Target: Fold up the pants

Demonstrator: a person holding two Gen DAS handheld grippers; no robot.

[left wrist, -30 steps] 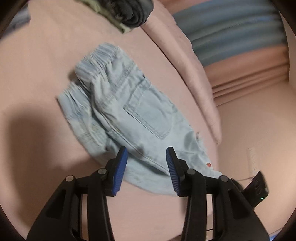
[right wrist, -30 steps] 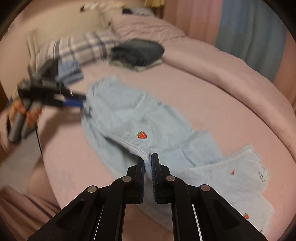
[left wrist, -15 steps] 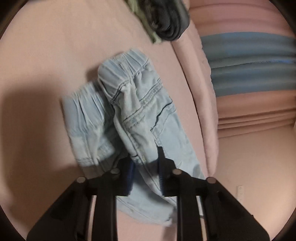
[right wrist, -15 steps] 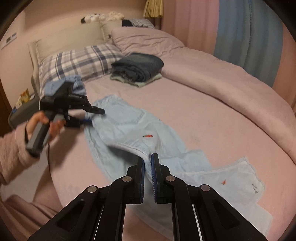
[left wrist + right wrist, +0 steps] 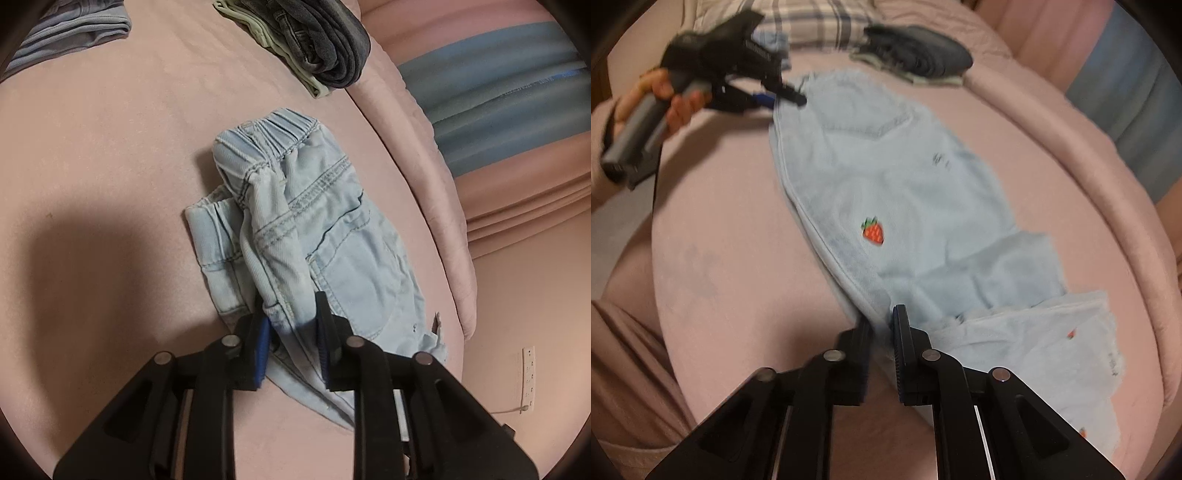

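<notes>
On the pink bed (image 5: 738, 258) the pale denim pants (image 5: 886, 177) are lying stretched out, their long axis running from the elastic waistband (image 5: 273, 136) at the far end towards the hems nearest the right-hand camera. The left gripper (image 5: 291, 328) is pinching a bunched ridge of cloth by the waistband; its jaws have just been closing, then easing slightly, with denim between them. The right gripper (image 5: 882, 332) is pressed nearly together on the side seam near the leg end. Each hand is holding its own end, so the fold likely turns on bringing one end along that axis. A stack of dark folded clothes (image 5: 317, 40) is sitting beyond the waistband.
</notes>
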